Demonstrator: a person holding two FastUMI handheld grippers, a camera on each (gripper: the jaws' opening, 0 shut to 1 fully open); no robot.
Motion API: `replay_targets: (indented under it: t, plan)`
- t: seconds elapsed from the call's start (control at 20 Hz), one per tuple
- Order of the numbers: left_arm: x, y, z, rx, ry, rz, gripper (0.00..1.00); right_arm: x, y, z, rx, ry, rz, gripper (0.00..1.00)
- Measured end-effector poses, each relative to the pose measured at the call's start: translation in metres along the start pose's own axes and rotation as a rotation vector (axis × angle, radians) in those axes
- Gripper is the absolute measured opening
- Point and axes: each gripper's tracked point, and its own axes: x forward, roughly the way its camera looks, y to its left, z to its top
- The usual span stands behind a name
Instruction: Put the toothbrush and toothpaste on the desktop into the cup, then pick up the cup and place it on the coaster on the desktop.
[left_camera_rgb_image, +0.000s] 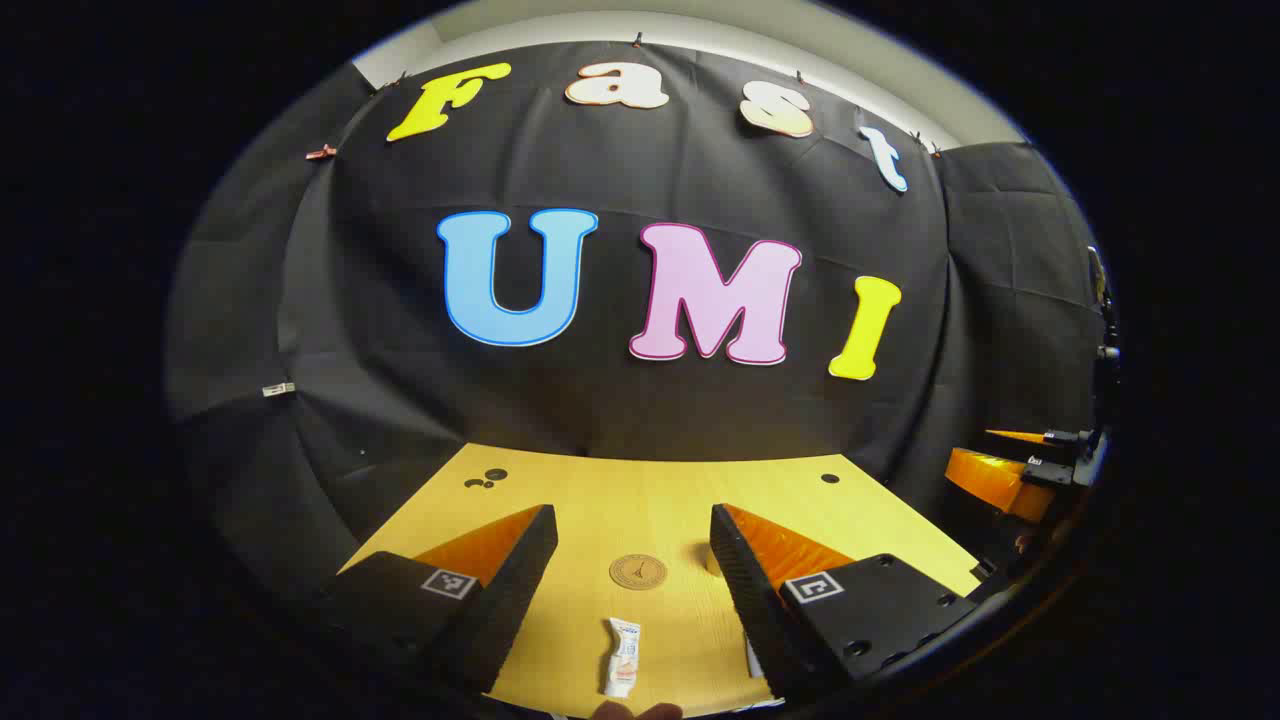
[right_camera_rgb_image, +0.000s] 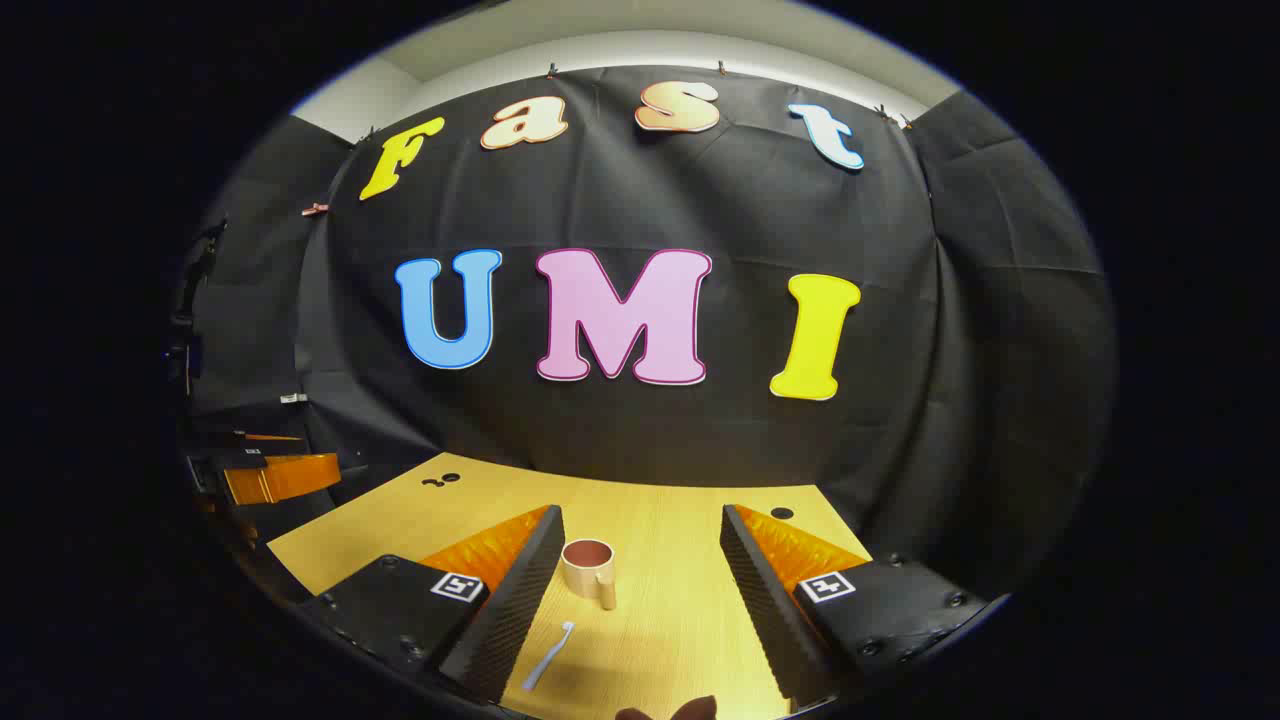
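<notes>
I hold both my left gripper and right gripper with fingers apart above the yellow wooden desktop, ready for the small white toothpaste tube and pale slim toothbrush.

The desktop is brightly and evenly lit from overhead — short soft shadows are cast just beside the cup. Straight edges are bowed by strong fisheye distortion, and detail is dimmed and softened toward each view's rim — the centre stays sharp.

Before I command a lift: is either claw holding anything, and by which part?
Nothing is held. Left claw and right claw are open above the desktop; toothpaste and toothbrush lie untouched.
</notes>
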Motion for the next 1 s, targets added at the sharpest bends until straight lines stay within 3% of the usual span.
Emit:
replay_targets:
  t: [0.75,1.0]
  plan:
    - [0.018,-0.024,-0.029,0.037,0.084,-0.041,0.96,0.004,-0.006,-0.008,-0.007,0.028,0.003,0.97]
    - [0.037,-0.028,-0.092,0.015,0.270,-0.076,0.96,0.005,-0.009,-0.013,0.001,0.046,-0.004,0.97]
